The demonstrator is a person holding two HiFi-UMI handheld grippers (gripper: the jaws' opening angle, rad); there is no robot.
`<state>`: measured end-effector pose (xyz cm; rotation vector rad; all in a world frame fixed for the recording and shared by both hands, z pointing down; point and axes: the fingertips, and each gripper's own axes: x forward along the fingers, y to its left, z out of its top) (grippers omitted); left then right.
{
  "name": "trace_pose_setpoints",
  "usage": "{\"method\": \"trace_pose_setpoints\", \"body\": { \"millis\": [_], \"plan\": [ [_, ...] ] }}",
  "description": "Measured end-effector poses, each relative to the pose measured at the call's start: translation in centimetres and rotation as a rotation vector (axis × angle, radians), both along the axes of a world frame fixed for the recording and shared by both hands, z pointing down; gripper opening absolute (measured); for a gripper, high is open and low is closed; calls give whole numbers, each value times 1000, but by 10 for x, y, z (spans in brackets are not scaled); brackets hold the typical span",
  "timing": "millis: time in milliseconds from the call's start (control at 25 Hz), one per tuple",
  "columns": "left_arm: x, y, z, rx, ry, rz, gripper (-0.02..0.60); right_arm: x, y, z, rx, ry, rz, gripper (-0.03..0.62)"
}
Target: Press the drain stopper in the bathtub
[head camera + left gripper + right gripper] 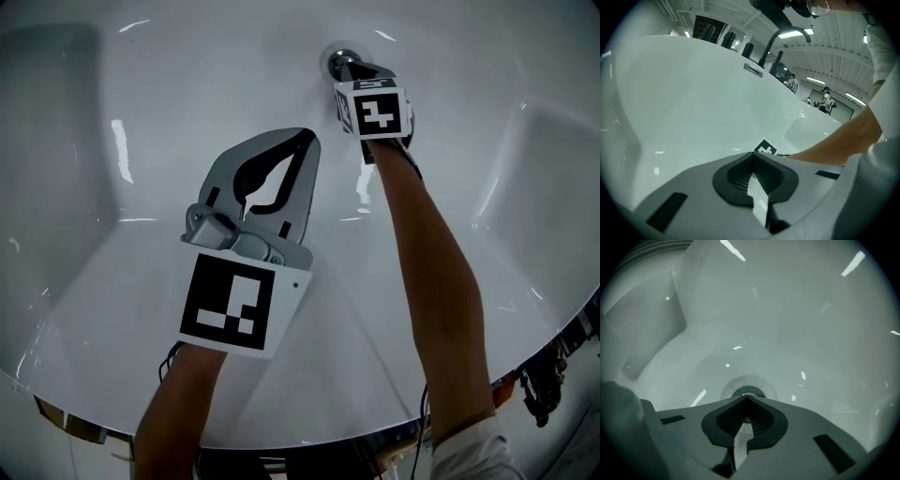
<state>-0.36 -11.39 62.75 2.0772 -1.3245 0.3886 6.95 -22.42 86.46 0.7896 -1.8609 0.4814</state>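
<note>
Chrome drain stopper (pixel 335 58): rigid, slick, probably sprung; press its centre. Both closed and empty: right gripper (pixel 351 69) at it, left gripper (pixel 306 139) clear.

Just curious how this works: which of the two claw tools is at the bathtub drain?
The right gripper, its shut tips at the chrome drain stopper; the left gripper, also shut, hangs over bare bathtub floor.

No legible text or numbers anywhere.
</note>
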Motion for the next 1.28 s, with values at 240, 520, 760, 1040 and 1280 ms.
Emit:
{"method": "trace_pose_setpoints", "body": {
  "millis": [240, 520, 760, 1040, 1280],
  "plan": [
    [3, 2, 8, -25, 11, -2, 6, -3, -3, 10, -13, 0, 7, 12],
    [5, 2, 14, -41, -4, 31, 5, -6, -3, 16, -16, -22, -5, 12],
    [5, 0, 14, -34, -8, 33, 6, -2, -4, 14, -43, 7, 18, 12],
    [4, 3, 13, -40, -5, 34, 6, -3, -4, 11, -58, 13, 34, 12],
    [6, -1, 18, -44, -6, 28, 6, 0, -8, 16, -74, -4, 57, 12]
  ]
}}
